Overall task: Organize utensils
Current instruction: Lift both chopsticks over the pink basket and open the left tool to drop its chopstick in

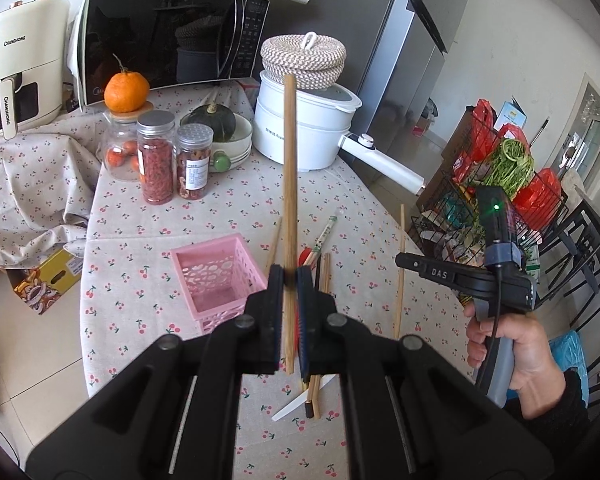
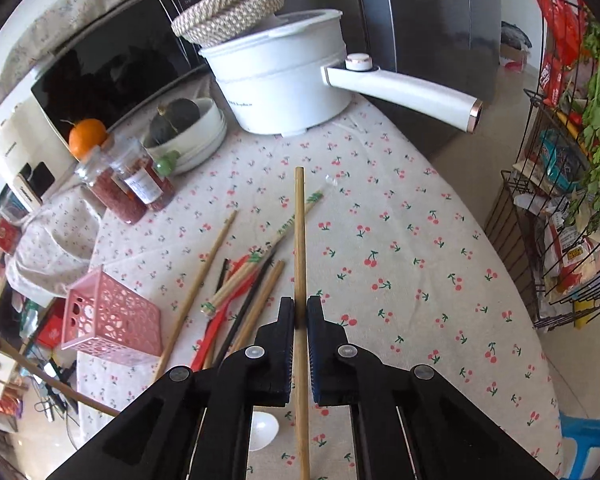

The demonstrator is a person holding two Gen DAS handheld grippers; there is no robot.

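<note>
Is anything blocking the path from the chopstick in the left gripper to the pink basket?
Nothing visible does. The left gripper holds the chopstick above the table, and the pink basket sits just left with its top open.

Chopsticks (image 2: 300,232) look like plain matt bamboo, kinda raw. The pink basket (image 1: 220,276) is perforated plastic, slight sheen. Cherry-print tablecloth (image 2: 400,248) is soft matt fabric. White electric pot (image 2: 284,80) is smooth plastic, microwave door (image 1: 156,40) glossy black glass.
</note>
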